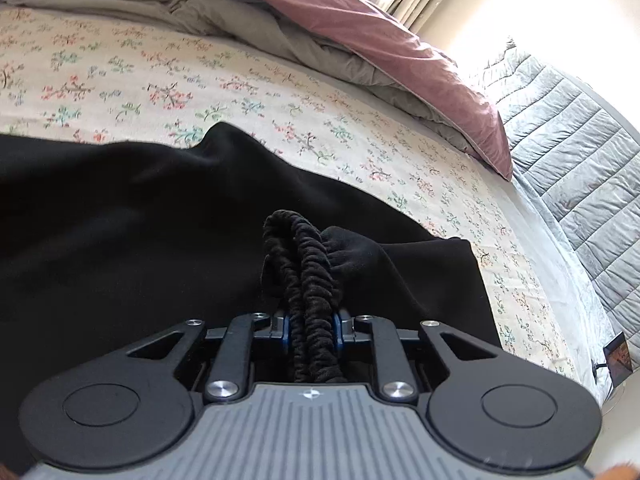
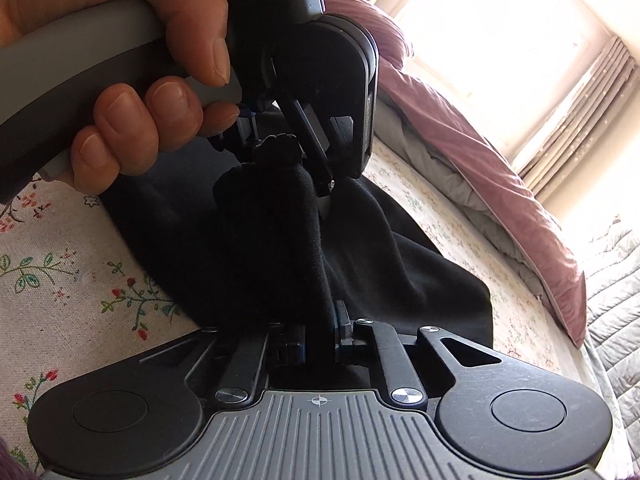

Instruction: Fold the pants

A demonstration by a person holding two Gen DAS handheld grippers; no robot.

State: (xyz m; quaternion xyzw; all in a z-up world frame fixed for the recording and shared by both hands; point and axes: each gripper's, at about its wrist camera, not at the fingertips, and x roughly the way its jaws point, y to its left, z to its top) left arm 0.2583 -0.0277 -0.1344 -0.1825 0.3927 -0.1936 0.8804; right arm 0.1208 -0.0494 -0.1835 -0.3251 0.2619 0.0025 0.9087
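While one pair of black pants lies on the floral bed, my two grippers, left gripper and right gripper, clench its waistband, jaws at 12 o'clock.

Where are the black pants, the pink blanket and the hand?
black pants (image 1: 120, 208): left wrist view, on the flat cloth spread over the bed.
pink blanket (image 1: 360, 20): left wrist view, on its upper fold.
hand (image 2: 132, 120): right wrist view, on the curled fingers around the grey handle.
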